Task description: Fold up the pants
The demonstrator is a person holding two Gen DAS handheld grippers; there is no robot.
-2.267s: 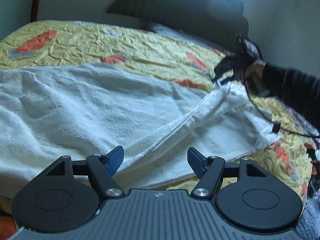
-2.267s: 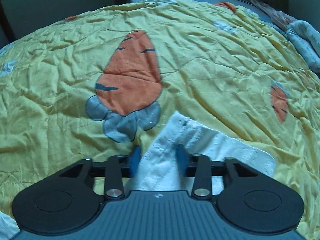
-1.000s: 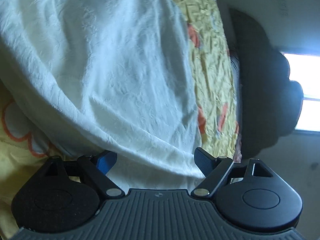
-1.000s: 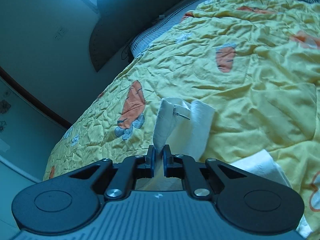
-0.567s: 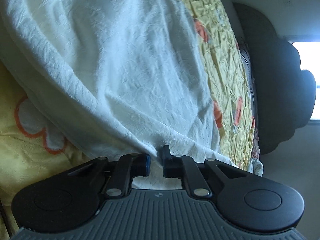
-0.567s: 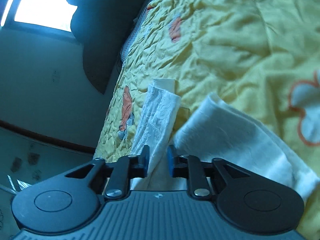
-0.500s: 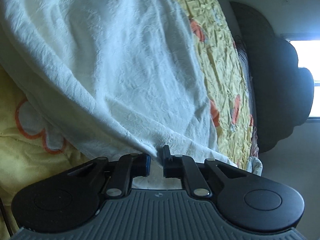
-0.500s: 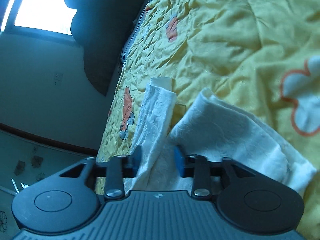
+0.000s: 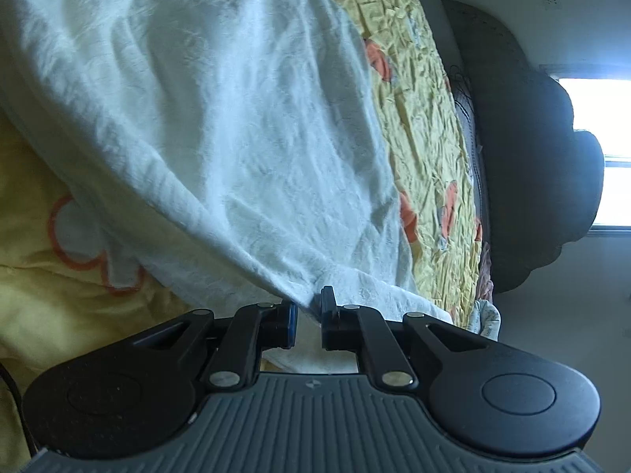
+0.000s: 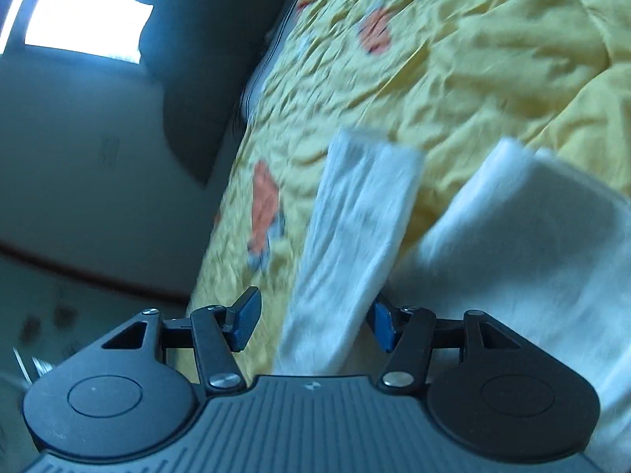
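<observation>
We saw the left gripper pinching a fold of the white pants, spread toward 11 o'clock over the yellow bedspread. The right gripper was opening, one pant end loose between its fingers.

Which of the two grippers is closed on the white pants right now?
The left gripper: it pinches a fold of the white pants. The right gripper is opening; a strip of the pants lies loose between its parted jaws.
</observation>
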